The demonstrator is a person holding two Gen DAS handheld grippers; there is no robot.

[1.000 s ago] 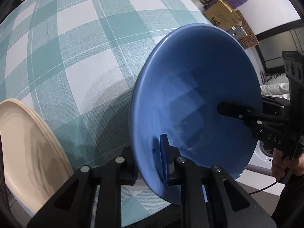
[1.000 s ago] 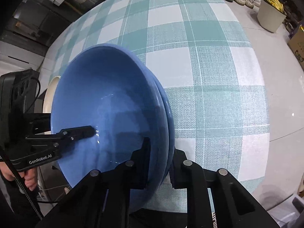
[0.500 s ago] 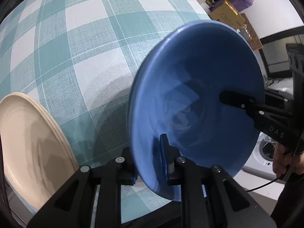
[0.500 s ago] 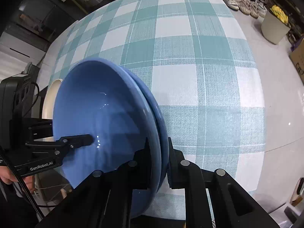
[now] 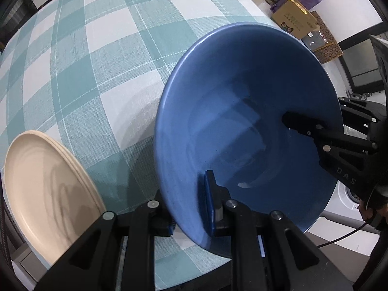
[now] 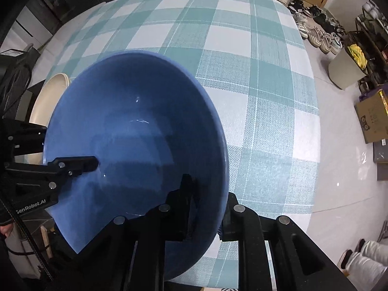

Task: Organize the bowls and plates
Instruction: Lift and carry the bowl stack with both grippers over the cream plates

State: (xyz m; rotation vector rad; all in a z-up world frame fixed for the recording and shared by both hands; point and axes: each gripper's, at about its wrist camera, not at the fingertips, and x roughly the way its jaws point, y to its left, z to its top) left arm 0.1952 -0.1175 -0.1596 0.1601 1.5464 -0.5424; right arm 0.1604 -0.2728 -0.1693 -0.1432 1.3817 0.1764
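My grippers: left gripper and right gripper each clamp opposite rims of the blue bowl.
Cream plates: beside the bowl's left-gripper rim (near, apart).

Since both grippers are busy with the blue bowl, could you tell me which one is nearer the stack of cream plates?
Left. The left gripper clamps the bowl's plate-side rim; the right gripper grips the opposite rim, farther from the plates.

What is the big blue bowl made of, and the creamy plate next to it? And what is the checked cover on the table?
Blue bowl: probably glazed ceramic, since it looks smooth and shows soft shiny glints.
Cream plate: ceramic or hard plastic, with a duller sheen; the look leaves it open.
Checked tablecloth: woven fabric, as a fine thread weave is visible.
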